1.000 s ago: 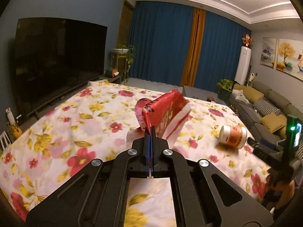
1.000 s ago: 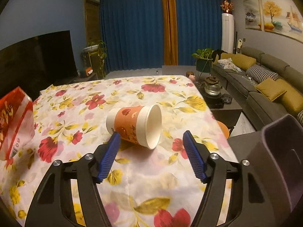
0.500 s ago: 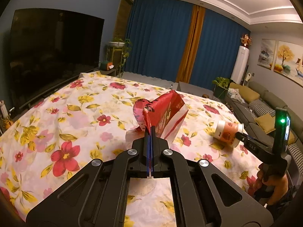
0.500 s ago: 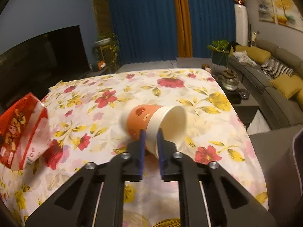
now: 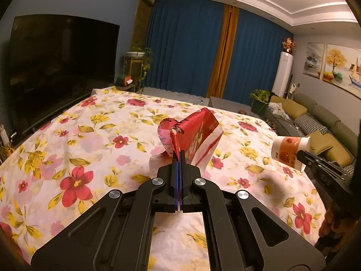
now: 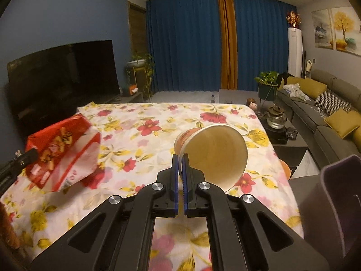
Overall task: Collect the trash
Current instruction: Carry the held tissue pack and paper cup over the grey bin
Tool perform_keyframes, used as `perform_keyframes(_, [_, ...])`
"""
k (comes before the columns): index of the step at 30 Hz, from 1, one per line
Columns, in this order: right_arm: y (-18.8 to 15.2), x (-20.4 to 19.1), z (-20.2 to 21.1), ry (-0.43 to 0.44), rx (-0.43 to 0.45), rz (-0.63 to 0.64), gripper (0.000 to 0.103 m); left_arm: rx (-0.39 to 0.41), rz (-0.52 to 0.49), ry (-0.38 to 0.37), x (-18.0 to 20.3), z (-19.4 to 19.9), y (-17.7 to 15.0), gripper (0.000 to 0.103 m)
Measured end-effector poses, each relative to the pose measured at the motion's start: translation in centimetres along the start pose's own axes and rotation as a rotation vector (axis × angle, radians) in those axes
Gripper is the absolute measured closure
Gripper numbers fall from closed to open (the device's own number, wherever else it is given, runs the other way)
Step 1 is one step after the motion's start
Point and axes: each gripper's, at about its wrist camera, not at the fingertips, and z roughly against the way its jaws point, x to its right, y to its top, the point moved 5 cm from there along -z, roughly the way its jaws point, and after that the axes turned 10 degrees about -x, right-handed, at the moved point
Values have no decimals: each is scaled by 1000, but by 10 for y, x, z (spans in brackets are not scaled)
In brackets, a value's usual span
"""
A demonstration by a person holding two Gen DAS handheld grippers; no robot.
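Trash held in both grippers above the flowered table

Left wrist view: the left gripper point(image 5: 179, 158) is seen with its blue pads pressed together on a twisted corner of a red snack bag point(image 5: 194, 135), which is held up over the middle of the floral tablecloth point(image 5: 74, 149). Near the right edge of the cloth, an orange and white paper cup point(image 5: 290, 150) is carried on its side by the right gripper point(image 5: 303, 155).

Right wrist view: the right gripper point(image 6: 180, 164) has just been closing, and the rim of the paper cup point(image 6: 214, 153) is pinched between its pads; the cup's open mouth is turned toward the camera, clear of the floral tablecloth point(image 6: 140, 131). The red snack bag point(image 6: 63, 151) is seen raised over the left edge. A purple bin point(image 6: 338, 207) stands beyond the cloth's right edge.
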Motion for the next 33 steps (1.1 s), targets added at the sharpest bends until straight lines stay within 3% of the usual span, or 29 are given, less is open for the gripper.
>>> perform_keyframes(14, [-28, 32, 86, -45, 78, -15, 99, 41, -72, -114, 72, 37, -9, 103])
perform_keyframes(33, [-69, 167, 179, -263, 162, -172, 99, 39, -261, -372, 265, 62, -42, 103])
